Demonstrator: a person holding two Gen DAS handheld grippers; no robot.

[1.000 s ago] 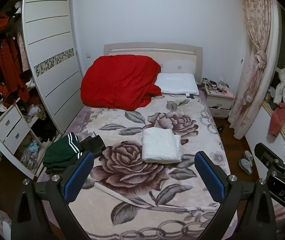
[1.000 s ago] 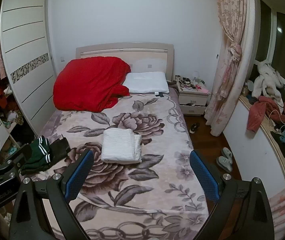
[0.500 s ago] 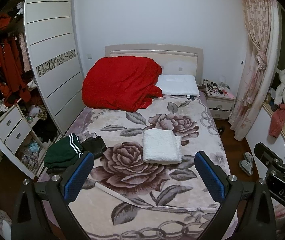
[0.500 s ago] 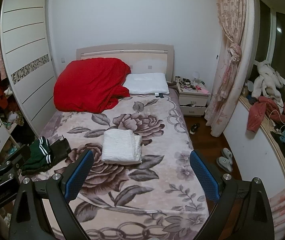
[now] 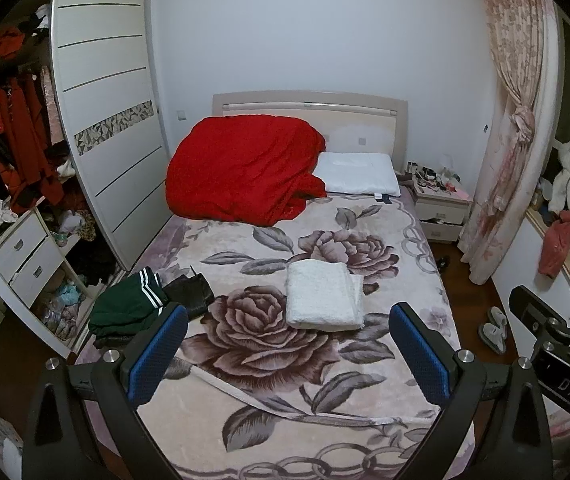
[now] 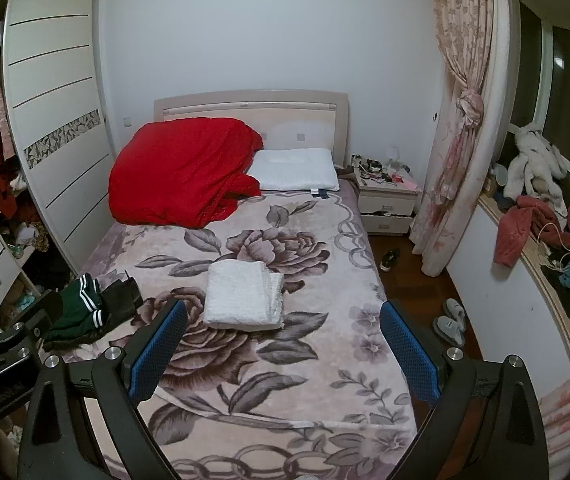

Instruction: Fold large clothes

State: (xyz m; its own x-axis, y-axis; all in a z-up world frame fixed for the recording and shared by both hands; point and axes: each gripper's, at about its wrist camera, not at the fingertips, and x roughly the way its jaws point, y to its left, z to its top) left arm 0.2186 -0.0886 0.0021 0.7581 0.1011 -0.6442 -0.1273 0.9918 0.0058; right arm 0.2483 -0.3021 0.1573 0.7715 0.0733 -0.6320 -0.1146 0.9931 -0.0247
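Observation:
A white garment (image 5: 323, 295) (image 6: 245, 295) lies folded into a neat rectangle in the middle of the flower-patterned bed (image 5: 269, 364) (image 6: 269, 360). A crumpled green garment with white stripes (image 5: 127, 307) (image 6: 81, 312) and a black piece (image 5: 189, 292) (image 6: 121, 296) sit at the bed's left edge. My left gripper (image 5: 288, 344) is open, held high over the bed's foot, holding nothing. My right gripper (image 6: 283, 340) is open too, beside it and empty. Each gripper shows at the edge of the other's view.
A red duvet (image 5: 241, 172) and a white pillow (image 5: 359, 174) lie at the headboard. A wardrobe (image 5: 105, 128) with open shelves stands left. A nightstand (image 6: 387, 200), curtain (image 6: 461, 120), slippers (image 6: 451, 320) and a cluttered window ledge (image 6: 537, 224) are on the right.
Both grippers have risen and drawn back slightly from the bed, so the scene sits lower in the views. The clothes have not moved. Both stay open.

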